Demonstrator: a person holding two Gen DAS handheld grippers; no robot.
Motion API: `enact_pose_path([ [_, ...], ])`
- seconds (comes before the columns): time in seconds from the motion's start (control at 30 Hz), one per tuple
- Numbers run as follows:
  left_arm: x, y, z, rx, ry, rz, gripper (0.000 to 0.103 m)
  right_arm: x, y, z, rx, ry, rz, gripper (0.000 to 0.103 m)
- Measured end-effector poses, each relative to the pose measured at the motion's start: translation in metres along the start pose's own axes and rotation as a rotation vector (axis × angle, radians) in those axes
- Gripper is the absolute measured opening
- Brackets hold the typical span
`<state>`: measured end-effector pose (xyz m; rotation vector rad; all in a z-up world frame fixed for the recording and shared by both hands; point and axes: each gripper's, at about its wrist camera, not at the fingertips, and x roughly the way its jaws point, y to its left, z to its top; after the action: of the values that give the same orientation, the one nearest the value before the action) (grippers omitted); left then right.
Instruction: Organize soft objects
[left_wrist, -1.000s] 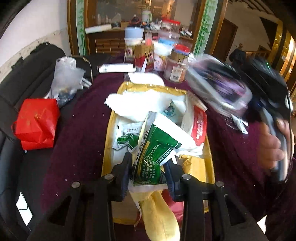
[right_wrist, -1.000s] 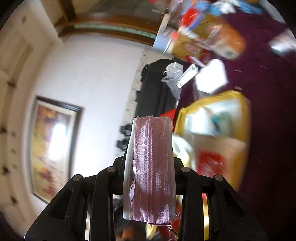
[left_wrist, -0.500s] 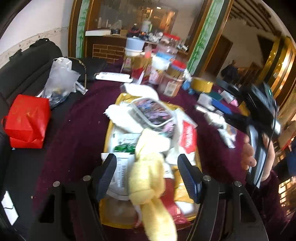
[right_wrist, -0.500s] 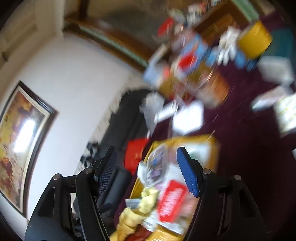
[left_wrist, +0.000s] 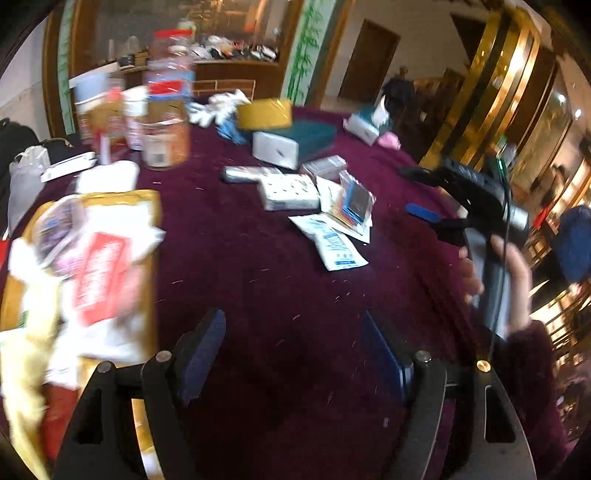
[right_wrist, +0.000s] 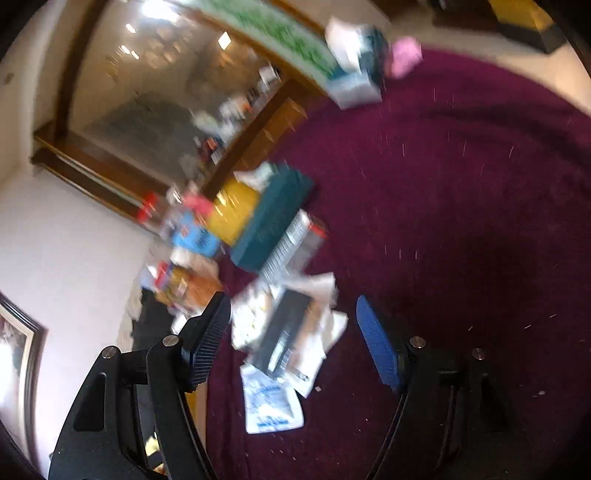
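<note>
My left gripper (left_wrist: 291, 328) is open and empty above the maroon tablecloth (left_wrist: 258, 295). At the left stands a gold tray (left_wrist: 147, 206) piled with soft packets, a clear zip pouch (left_wrist: 59, 225), a red-and-white packet (left_wrist: 99, 277) and a yellow plush (left_wrist: 29, 354). My right gripper (right_wrist: 293, 317) is open and empty; it also shows in the left wrist view (left_wrist: 424, 214). It hovers over loose packets (right_wrist: 291, 332) and a white sachet (right_wrist: 269, 406), which also show in the left wrist view (left_wrist: 340, 247).
Jars (left_wrist: 166, 122) stand at the back left. A yellow sponge (left_wrist: 264, 112), a teal box (left_wrist: 306, 133), a white box (left_wrist: 275, 149) and a tissue pack (left_wrist: 288, 192) lie mid-table. A tissue box (left_wrist: 365, 125) and a pink item (left_wrist: 389, 140) lie farther back.
The left gripper let go of the green packet and the right let go of the zip pouch into the tray. Both opened and swung right, toward the loose packets mid-table.
</note>
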<state>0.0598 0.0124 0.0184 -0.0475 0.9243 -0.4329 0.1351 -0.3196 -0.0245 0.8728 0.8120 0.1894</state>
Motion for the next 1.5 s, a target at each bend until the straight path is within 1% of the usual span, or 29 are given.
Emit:
enact_pose_path([
  [0.03,0.018,-0.012,0.004,0.008,0.014,0.028,0.076,0.011,0.002,0.0,0.005,0.051,-0.015,0.072],
  [0.07,0.031,-0.017,0.006,0.005,0.033,0.053,0.076,0.023,0.005,-0.002,0.001,0.096,-0.009,0.072],
  [0.1,0.039,-0.019,0.007,0.001,0.05,0.066,0.076,0.032,0.011,-0.002,-0.012,0.126,-0.015,0.072],
  [0.13,0.048,-0.021,0.007,-0.006,0.069,0.076,0.076,0.04,0.018,-0.001,-0.028,0.143,-0.047,0.072],
  [0.17,0.058,-0.022,0.007,-0.016,0.088,0.086,0.076,0.049,0.027,0.001,-0.056,0.135,-0.102,0.072],
  [0.23,0.064,-0.018,0.005,-0.018,0.109,0.122,0.076,0.064,0.037,0.001,-0.108,0.127,-0.178,0.072],
  [0.3,0.064,-0.012,0.003,-0.009,0.107,0.172,0.076,0.087,0.045,-0.002,-0.137,0.182,-0.247,0.071],
  [0.33,0.062,-0.006,0.001,-0.012,0.105,0.198,0.076,0.095,0.047,-0.004,-0.155,0.185,-0.274,0.071],
  [0.4,0.059,0.0,0.001,-0.021,0.109,0.221,0.076,0.103,0.057,-0.008,-0.248,0.149,-0.323,0.07],
  [0.43,0.057,0.003,0.001,-0.023,0.109,0.229,0.076,0.106,0.058,-0.01,-0.288,0.14,-0.344,0.059],
  [0.47,0.053,0.007,0.0,-0.023,0.103,0.237,0.076,0.104,0.059,-0.013,-0.326,0.121,-0.37,0.043],
  [0.5,0.051,0.008,0.001,-0.022,0.1,0.245,0.076,0.101,0.056,-0.014,-0.335,0.124,-0.363,0.039],
  [0.53,0.05,0.01,0.003,-0.02,0.101,0.258,0.076,0.1,0.051,-0.01,-0.309,0.132,-0.327,0.035],
  [0.57,0.049,0.012,0.004,-0.025,0.101,0.263,0.076,0.091,0.038,-0.004,-0.227,0.147,-0.243,0.035],
  [0.6,0.049,0.012,0.006,-0.034,0.1,0.259,0.076,0.082,0.025,-0.001,-0.159,0.151,-0.182,0.035],
  [0.67,0.053,0.009,0.012,-0.046,0.104,0.241,0.076,0.062,0.008,0.002,-0.114,0.14,-0.133,0.035],
  [0.77,0.065,-0.004,0.023,-0.052,0.103,0.212,0.076,0.03,-0.016,0.003,-0.027,0.125,0.005,0.035],
  [0.8,0.07,-0.007,0.027,-0.066,0.104,0.203,0.077,0.022,-0.02,0.004,-0.014,0.111,0.024,0.035],
  [0.87,0.086,-0.011,0.036,-0.116,0.129,0.19,0.078,0.011,-0.027,0.006,-0.006,0.072,0.024,0.035],
  [0.93,0.105,-0.01,0.04,-0.197,0.178,0.176,0.079,0.011,-0.033,0.008,0.008,0.055,0.026,0.035],
  [0.97,0.11,-0.01,0.041,-0.225,0.192,0.17,0.079,0.016,-0.034,0.008,0.012,0.072,0.04,0.035],
  [1.0,0.116,-0.009,0.041,-0.257,0.207,0.157,0.082,0.022,-0.031,0.007,0.008,0.087,0.046,0.035],
  [1.03,0.121,-0.01,0.041,-0.284,0.217,0.145,0.083,0.029,-0.026,0.003,-0.004,0.102,0.049,0.035],
  [1.13,0.125,-0.012,0.044,-0.309,0.191,0.155,0.084,0.045,-0.014,-0.005,-0.031,0.153,0.074,0.035],
  [1.23,0.128,-0.013,0.05,-0.337,0.178,0.154,0.084,0.06,-0.013,-0.012,-0.044,0.196,0.051,0.033],
  [1.33,0.135,-0.018,0.056,-0.333,0.163,0.173,0.084,0.061,-0.008,-0.013,-0.073,0.19,0.036,0.033],
  [1.4,0.141,-0.027,0.059,-0.299,0.138,0.194,0.084,0.06,-0.008,-0.012,-0.064,0.19,0.043,0.033],
  [1.47,0.147,-0.037,0.058,-0.238,0.082,0.223,0.083,0.06,-0.01,-0.013,-0.063,0.19,0.043,0.033],
  [1.5,0.148,-0.039,0.057,-0.206,0.056,0.234,0.078,0.06,-0.01,-0.013,-0.063,0.19,0.043,0.033],
])
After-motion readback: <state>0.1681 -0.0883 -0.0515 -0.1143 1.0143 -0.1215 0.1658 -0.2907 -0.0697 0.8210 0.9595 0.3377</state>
